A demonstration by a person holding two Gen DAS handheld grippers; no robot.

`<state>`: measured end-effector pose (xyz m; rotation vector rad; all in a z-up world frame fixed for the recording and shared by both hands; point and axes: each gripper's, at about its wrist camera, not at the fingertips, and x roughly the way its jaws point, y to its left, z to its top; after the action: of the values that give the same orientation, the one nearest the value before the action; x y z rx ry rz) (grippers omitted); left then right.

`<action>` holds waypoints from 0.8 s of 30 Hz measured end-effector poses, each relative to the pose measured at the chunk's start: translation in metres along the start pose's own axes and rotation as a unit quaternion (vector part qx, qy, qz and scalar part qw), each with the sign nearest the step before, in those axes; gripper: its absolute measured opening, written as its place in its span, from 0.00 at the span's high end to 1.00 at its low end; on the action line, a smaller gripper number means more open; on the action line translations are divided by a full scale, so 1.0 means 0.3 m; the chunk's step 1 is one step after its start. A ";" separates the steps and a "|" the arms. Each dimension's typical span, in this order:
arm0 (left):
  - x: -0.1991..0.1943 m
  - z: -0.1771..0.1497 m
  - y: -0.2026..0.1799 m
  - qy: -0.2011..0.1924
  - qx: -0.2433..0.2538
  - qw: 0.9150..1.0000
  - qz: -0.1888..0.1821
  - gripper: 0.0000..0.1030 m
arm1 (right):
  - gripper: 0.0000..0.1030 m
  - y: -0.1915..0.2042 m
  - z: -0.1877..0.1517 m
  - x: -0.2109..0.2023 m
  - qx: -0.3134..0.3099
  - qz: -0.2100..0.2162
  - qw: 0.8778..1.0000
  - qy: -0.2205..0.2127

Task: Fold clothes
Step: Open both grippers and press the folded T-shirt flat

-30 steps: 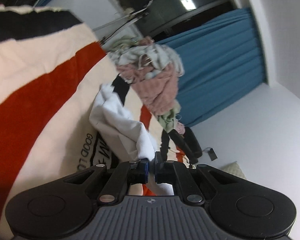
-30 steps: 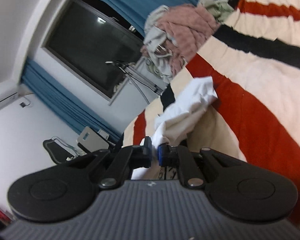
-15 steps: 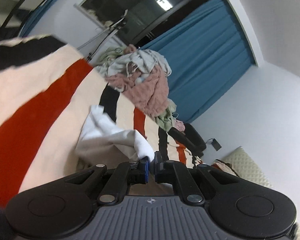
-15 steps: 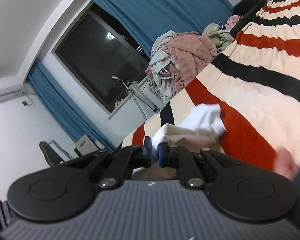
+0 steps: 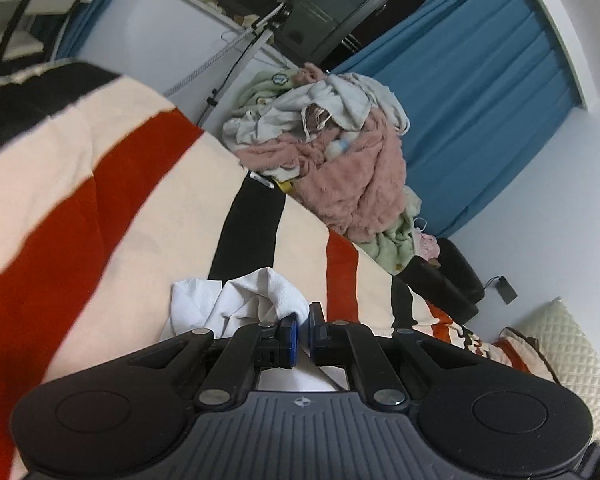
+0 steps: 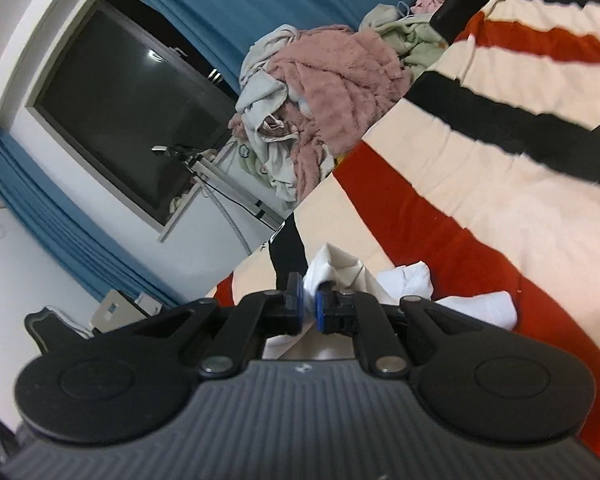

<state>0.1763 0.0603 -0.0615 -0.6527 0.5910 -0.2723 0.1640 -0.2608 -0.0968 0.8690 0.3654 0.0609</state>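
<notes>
Blue curtains [image 5: 480, 92] flank a dark window [image 6: 128, 120] in white walls [image 6: 40, 264].

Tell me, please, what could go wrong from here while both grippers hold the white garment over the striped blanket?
1. Each grip looks shallow: the left gripper and right gripper pinch only a bunched edge of the white garment, so it might slip out.
2. The garment is crumpled, not spread, so any fold may set in creases.
3. The laundry pile sits close on the striped blanket; laying the garment out could snag it.
</notes>
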 end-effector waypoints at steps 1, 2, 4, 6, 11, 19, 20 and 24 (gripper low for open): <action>0.033 -0.005 0.028 0.002 -0.008 1.000 -0.004 0.95 | 0.91 -0.038 -0.013 0.024 0.009 0.007 1.000 0.002; 0.060 -0.008 0.046 0.006 -0.007 1.000 -0.004 0.95 | 0.90 -0.069 -0.023 0.047 0.019 0.010 1.000 0.006; 0.108 -0.015 0.066 0.007 0.013 1.000 -0.003 0.95 | 0.90 -0.113 -0.036 0.089 0.028 0.010 0.999 0.014; 0.134 -0.013 0.074 0.000 0.026 1.000 -0.009 0.95 | 0.90 -0.118 -0.030 0.120 0.023 0.007 1.000 0.019; 0.177 0.002 0.097 0.012 0.051 0.998 -0.020 0.94 | 0.88 -0.108 -0.012 0.151 0.000 0.024 1.000 0.011; 0.172 -0.039 0.067 0.026 0.108 0.994 -0.015 0.13 | 0.11 -0.063 -0.017 0.068 -0.060 0.044 0.997 -0.001; 0.163 -0.051 0.056 0.015 0.123 0.992 -0.005 0.13 | 0.14 -0.050 -0.023 0.073 -0.071 0.053 0.996 0.009; 0.190 -0.099 0.048 0.024 0.165 0.986 0.023 0.13 | 0.59 -0.010 -0.074 0.140 -0.148 0.002 0.987 0.056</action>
<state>0.2053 0.0333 -0.1139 -0.3138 0.5893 -0.3348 0.1954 -0.2381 -0.1242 0.5736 0.4475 0.1633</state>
